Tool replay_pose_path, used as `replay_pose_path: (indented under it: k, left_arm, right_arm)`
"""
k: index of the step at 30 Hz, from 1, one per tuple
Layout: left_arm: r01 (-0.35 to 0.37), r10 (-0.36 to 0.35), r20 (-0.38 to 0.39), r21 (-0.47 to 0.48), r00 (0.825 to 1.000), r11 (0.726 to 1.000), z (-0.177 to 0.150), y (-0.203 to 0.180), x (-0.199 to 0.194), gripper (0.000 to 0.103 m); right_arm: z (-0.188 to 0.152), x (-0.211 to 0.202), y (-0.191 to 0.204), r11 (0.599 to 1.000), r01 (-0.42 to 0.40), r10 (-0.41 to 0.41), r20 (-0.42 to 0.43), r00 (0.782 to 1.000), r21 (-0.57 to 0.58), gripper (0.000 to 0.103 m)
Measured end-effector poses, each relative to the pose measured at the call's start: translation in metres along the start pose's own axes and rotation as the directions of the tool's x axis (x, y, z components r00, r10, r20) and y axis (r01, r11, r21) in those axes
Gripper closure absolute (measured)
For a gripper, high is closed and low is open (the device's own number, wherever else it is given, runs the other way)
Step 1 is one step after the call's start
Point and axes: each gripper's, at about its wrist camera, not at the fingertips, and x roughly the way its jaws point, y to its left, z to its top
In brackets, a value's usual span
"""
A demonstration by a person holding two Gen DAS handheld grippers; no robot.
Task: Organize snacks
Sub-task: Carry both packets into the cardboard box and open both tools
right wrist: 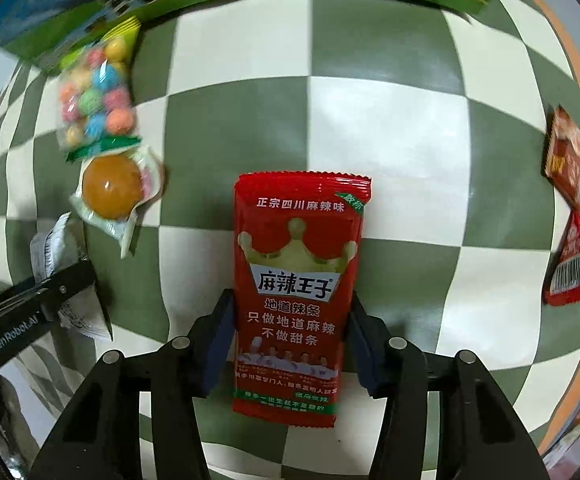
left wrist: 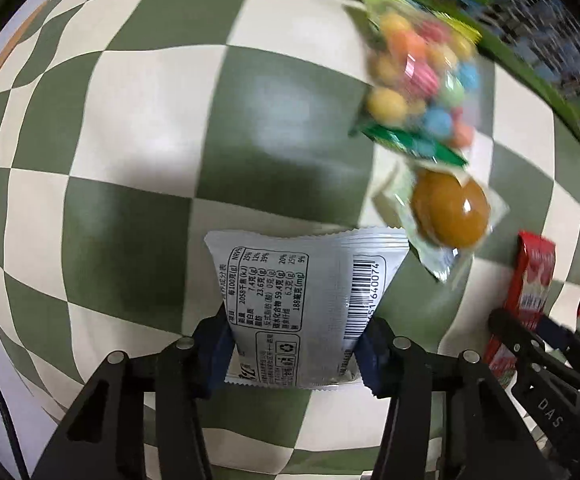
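Silver snack packet [left wrist: 302,304] sits between left gripper [left wrist: 294,354] jaws, pads pinching both edges; red spicy-strip packet [right wrist: 296,292] between right gripper [right wrist: 290,344] jaws, narrowly open, pads at its edges, grip unclear; both over checkered bench [right wrist: 390,128]; candy-ball bag [left wrist: 418,80] and packaged braised egg [left wrist: 450,210] beside.

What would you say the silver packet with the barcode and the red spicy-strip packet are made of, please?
Silver packet with the barcode: seemingly matte metallised plastic film, with crimped serrated ends. Red spicy-strip packet: glossy printed plastic film, likely; it shows sheen and a zigzag top seal.
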Motion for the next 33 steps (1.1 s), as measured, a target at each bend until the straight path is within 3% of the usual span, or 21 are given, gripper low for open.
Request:
replay_pose_path:
  k: [6, 9, 11, 19, 23, 26, 29, 33]
  left_arm:
    - [-0.023, 0.024, -0.002, 0.019, 1.0, 1.0, -0.013, -0.013, 0.01, 0.052]
    - [-0.035, 0.035, 0.011, 0.027, 0.999, 0.999, -0.004, -0.014, 0.008, 0.055]
    - [-0.018, 0.017, 0.008, 0.027, 1.0, 0.999, -0.007, -0.02, 0.001, 0.061]
    - [0.082, -0.086, 0.068, 0.058, 0.994, 0.995, 0.003, -0.049, -0.058, 0.062]
    - [0.172, -0.18, 0.118, 0.075, 0.977, 0.982, 0.013, -0.063, -0.105, 0.062]
    - [0.277, -0.287, 0.125, 0.096, 0.95, 0.956, 0.031, -0.082, -0.141, 0.062]
    - [0.348, -0.362, 0.128, 0.115, 0.923, 0.93, 0.067, -0.094, -0.173, 0.062]
    - [0.397, -0.412, 0.107, 0.14, 0.905, 0.907, 0.134, -0.125, -0.191, 0.062]
  right_arm:
    - [-0.01, 0.01, 0.018, 0.999, 0.021, -0.021, -0.008, 1.0, -0.046, 0.043]
    - [-0.012, 0.014, 0.021, 0.999, 0.014, -0.014, 0.004, 1.0, -0.044, 0.053]
    - [-0.007, 0.006, 0.014, 0.999, -0.013, 0.013, 0.015, 1.0, -0.035, 0.055]
    - [0.0, -0.059, 0.005, 0.989, -0.15, 0.15, 0.094, 0.984, -0.014, 0.056]
    - [0.017, -0.111, -0.01, 0.977, -0.213, 0.213, 0.152, 0.965, -0.011, 0.056]
    - [0.051, -0.163, -0.038, 0.968, -0.252, 0.247, 0.195, 0.949, -0.002, 0.056]
    - [0.086, -0.209, -0.066, 0.962, -0.272, 0.262, 0.255, 0.931, 0.005, 0.056]
    - [0.153, -0.239, -0.079, 0.981, -0.194, 0.192, 0.306, 0.933, -0.021, 0.056]
